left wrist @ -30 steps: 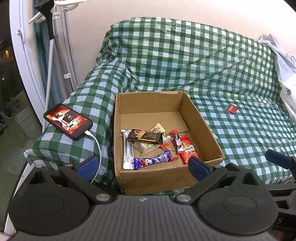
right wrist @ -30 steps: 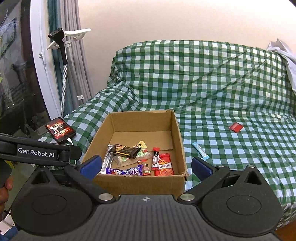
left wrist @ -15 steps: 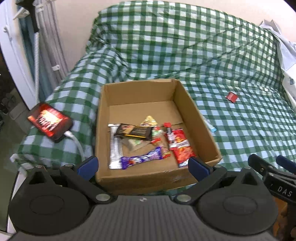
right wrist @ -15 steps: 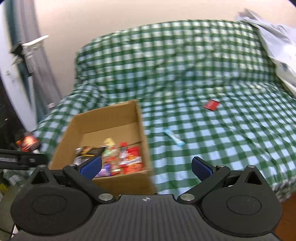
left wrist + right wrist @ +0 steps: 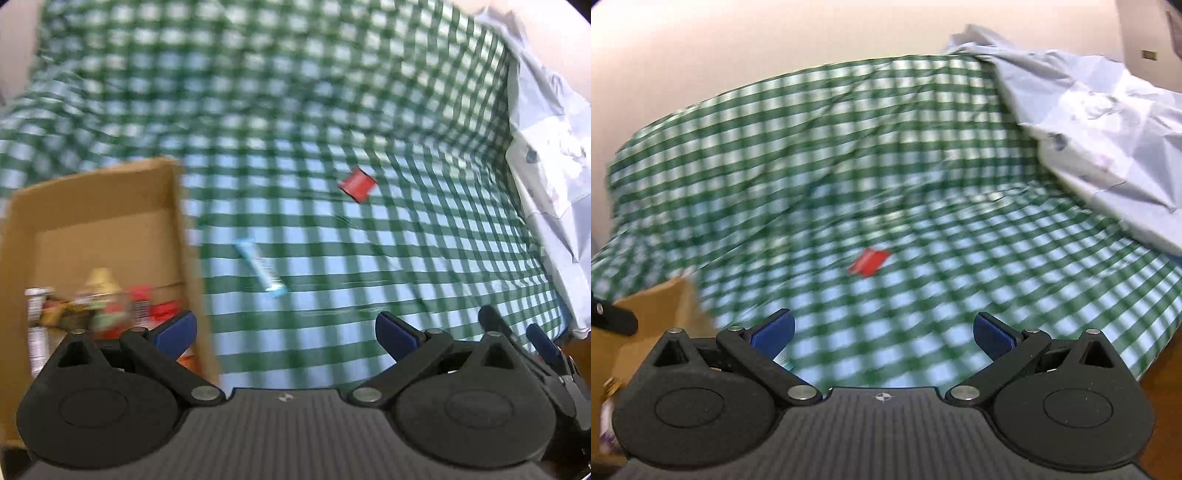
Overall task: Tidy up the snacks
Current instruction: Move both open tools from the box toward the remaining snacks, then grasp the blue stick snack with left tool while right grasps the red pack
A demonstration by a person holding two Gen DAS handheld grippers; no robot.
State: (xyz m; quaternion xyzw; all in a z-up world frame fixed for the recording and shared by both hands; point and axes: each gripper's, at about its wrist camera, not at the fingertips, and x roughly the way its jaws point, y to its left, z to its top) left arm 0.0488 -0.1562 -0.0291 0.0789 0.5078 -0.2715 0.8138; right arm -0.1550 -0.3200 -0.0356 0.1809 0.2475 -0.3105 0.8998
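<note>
Two snacks lie loose on the bed: red packet, blue stick. Both claws, left claw and right claw, gape empty, likely for pickup into box.

So there's an open cardboard box sitting toward the left side of the green-checked bed cover, with a blurry jumble of snack packets piled in its near end, red, yellow and silvery wrappers mostly. Just off the box's right wall a slim light-blue snack stick lies flat on the cover, angled diagonally. A small red packet lies flat farther out toward the middle of the cover, well apart from the box.
</note>
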